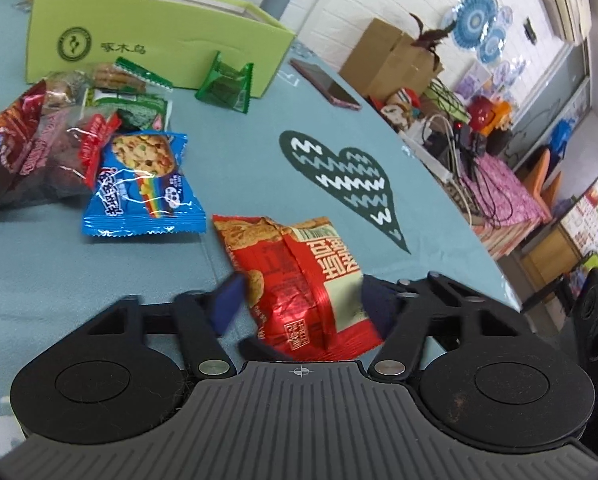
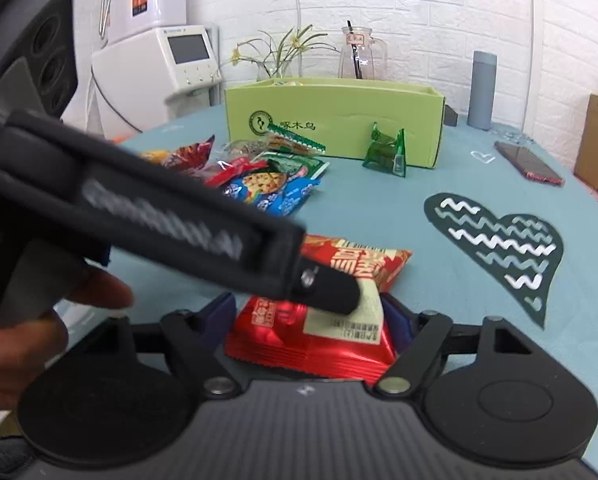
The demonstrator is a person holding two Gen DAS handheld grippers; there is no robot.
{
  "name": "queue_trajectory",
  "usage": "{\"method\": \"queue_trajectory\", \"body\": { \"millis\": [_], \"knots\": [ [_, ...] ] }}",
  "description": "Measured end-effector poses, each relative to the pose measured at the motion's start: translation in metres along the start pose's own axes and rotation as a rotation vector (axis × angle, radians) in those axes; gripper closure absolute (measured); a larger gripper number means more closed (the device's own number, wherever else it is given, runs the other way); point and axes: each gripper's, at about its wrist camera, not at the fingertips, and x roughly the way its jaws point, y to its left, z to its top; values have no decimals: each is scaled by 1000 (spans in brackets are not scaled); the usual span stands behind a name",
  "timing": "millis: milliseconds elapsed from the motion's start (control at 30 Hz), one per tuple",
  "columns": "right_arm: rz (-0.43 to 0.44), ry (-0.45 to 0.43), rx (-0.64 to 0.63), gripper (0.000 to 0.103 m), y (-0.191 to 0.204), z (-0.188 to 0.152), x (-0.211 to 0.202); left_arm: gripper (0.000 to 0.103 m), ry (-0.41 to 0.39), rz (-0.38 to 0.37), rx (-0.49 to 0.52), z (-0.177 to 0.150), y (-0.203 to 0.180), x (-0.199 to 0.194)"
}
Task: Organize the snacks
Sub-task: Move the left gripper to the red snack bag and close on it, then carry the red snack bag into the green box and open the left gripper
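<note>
A red snack packet lies on the blue-green tablecloth. My left gripper stands around it, blue pads on both sides, jaws wide, packet lying between them. The same red packet lies between the fingers of my right gripper, whose jaws are also apart. The left gripper's body crosses the right wrist view above the packet. A blue cookie packet, dark red packets and green packets lie before a green box.
A phone lies at the table's right edge. A grey bottle, a glass jug and a plant stand behind the box. A dark heart print marks the cloth. Cardboard boxes stand beyond the table.
</note>
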Motion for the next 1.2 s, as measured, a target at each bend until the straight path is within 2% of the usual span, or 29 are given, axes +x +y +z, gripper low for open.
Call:
{"method": "queue_trajectory", "body": {
  "millis": [67, 200, 300, 433, 567, 667, 767, 900, 967, 1000, 1033, 1067, 1100, 1133, 1200],
  "knots": [
    [6, -2, 7, 31, -2, 6, -1, 82, 0, -6, -4, 4, 1, -2],
    [5, -36, 17, 34, -15, 29, 2, 82, -12, -38, -37, 27, 5, 0],
    [-16, -77, -52, 34, -20, 56, 14, 81, -51, -39, -39, 56, 8, 1],
    [-31, -142, -136, 34, -30, 107, 45, 80, -133, -10, -24, 114, 15, 3],
    [-14, -195, -177, 34, -53, 167, 87, 79, -214, 38, 10, 187, 29, 14],
    [5, -197, -153, 34, -74, 206, 129, 79, -233, 80, 23, 234, 44, 35],
    [34, -152, -115, 34, -88, 227, 175, 79, -202, 133, 20, 265, 67, 66],
    [86, -66, -56, 33, -103, 228, 223, 80, -122, 181, -11, 277, 95, 105],
    [118, -26, -65, 30, -104, 226, 236, 71, -97, 199, -12, 272, 102, 117],
    [141, -24, -45, 26, -106, 225, 238, 71, -99, 197, -14, 271, 104, 119],
    [144, -26, -46, 26, -106, 225, 237, 68, -107, 196, -14, 271, 104, 117],
    [146, -20, -48, 26, -106, 226, 237, 56, -118, 191, -17, 271, 103, 114],
    [158, -25, -48, 19, -106, 228, 235, 51, -134, 182, -20, 271, 102, 110],
    [155, -39, -47, 13, -105, 229, 230, 48, -156, 175, -18, 271, 100, 103],
    [121, -86, -89, 10, -97, 228, 210, 48, -203, 183, 13, 270, 90, 82]
  ]
}}
